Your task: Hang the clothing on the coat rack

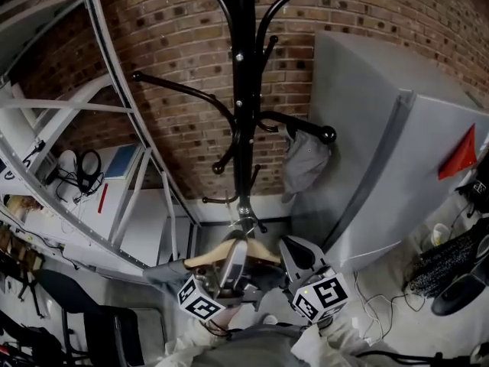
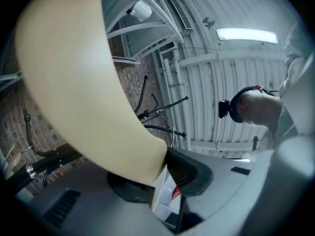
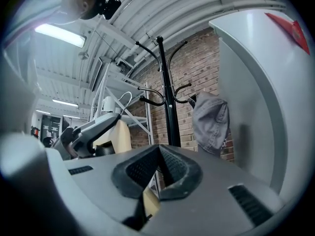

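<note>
My left gripper is clamped on the pale wooden hanger. Its broad arm fills the gap between my pads, which stand fairly wide because the wood is thick. My right gripper has its pads drawn together at the tips with nothing between them. It hangs just beside the hanger's right end, free to help.

In the head view the hanger sits low, in front of the lower part of the coat rack. The grey clothing is draped over it and trails to the left. What looks like the hanger's metal hook points up, close to the black pole.

I judge the step in hand to be the lift toward a peg. To do it well I should grip firmly with the left and hold the hanger level, so the clothing does not slide off one shoulder. The peg on the right already carries a grey garment. The long bare arm on the left or the short lower peg looks the better target. I should raise the metal hook above the peg, lower it over, and let go only once the peg bears the weight. My empty right gripper could steady the cloth if it swings. The main risk is snagging the lower pegs on the way up.
</note>
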### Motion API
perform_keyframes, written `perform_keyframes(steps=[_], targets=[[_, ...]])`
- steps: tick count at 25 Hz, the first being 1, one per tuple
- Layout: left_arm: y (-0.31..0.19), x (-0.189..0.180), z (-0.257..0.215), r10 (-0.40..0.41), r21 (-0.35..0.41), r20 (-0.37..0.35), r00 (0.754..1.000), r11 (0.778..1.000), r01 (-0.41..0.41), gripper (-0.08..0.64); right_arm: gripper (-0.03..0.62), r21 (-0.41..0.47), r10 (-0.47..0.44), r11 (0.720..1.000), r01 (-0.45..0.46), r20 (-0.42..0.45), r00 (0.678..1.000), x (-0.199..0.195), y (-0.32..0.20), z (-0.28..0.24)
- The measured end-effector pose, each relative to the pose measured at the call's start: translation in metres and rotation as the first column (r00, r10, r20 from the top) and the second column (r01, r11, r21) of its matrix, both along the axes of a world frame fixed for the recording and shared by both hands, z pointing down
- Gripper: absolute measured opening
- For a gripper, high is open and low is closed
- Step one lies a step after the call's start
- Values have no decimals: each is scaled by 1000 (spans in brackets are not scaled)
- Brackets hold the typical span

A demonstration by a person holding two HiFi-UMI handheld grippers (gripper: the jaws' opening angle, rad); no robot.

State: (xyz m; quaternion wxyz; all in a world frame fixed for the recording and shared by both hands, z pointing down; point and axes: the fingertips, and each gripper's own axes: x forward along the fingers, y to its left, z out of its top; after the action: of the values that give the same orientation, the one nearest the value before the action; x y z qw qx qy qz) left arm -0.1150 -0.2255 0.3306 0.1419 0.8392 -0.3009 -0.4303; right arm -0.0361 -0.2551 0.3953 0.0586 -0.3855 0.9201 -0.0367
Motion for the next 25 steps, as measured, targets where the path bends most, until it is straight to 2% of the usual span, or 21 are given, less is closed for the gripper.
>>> perform_keyframes(steps=[8, 25], targets=[[-25, -11, -8, -13, 13, -10, 1000, 1000, 13, 94, 25, 7, 3, 1000, -3, 5, 1000, -9, -24, -9], [-44, -22, -31, 86, 75, 7, 996, 993, -86, 94, 24, 48, 123, 991, -124, 17, 992, -12, -34, -30]])
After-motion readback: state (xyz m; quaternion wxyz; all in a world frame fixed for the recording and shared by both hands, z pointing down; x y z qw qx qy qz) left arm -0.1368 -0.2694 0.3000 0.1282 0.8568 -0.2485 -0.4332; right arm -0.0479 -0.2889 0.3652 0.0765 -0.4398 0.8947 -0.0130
